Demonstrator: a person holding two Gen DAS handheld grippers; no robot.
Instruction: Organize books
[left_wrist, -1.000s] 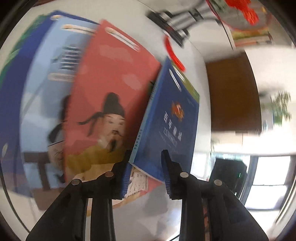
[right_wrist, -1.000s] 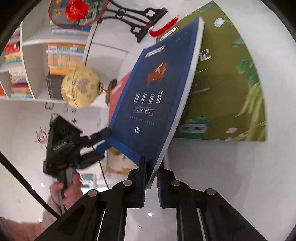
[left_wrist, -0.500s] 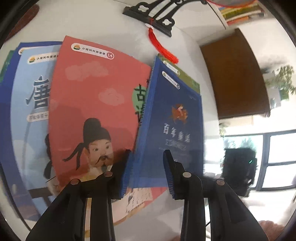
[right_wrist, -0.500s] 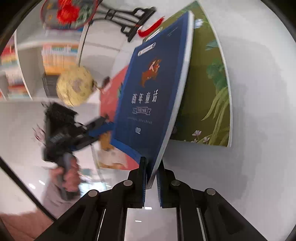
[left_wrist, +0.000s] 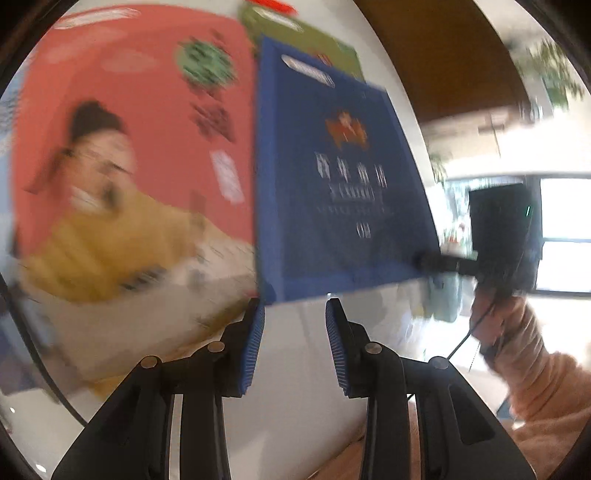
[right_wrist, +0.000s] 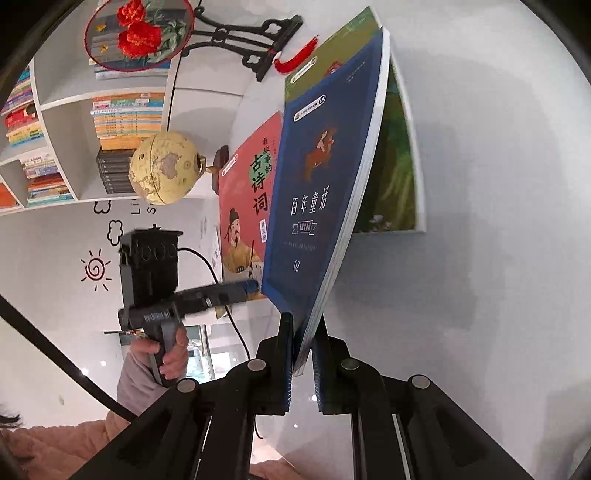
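On the white desk (right_wrist: 498, 258) lie a green book (right_wrist: 395, 173) and a red book (right_wrist: 247, 199), the blue book (right_wrist: 317, 184) tilted above them. Compared with a second ago, the blue book's lower left corner is no longer between the left hand-held gripper's (left_wrist: 293, 332) pads: its jaws have just been opening and now stand apart and empty, just below that corner. The right hand-held gripper (right_wrist: 303, 347) is clamped on the blue book's lower right corner, holding it raised over the green book with its spine toward the red one.
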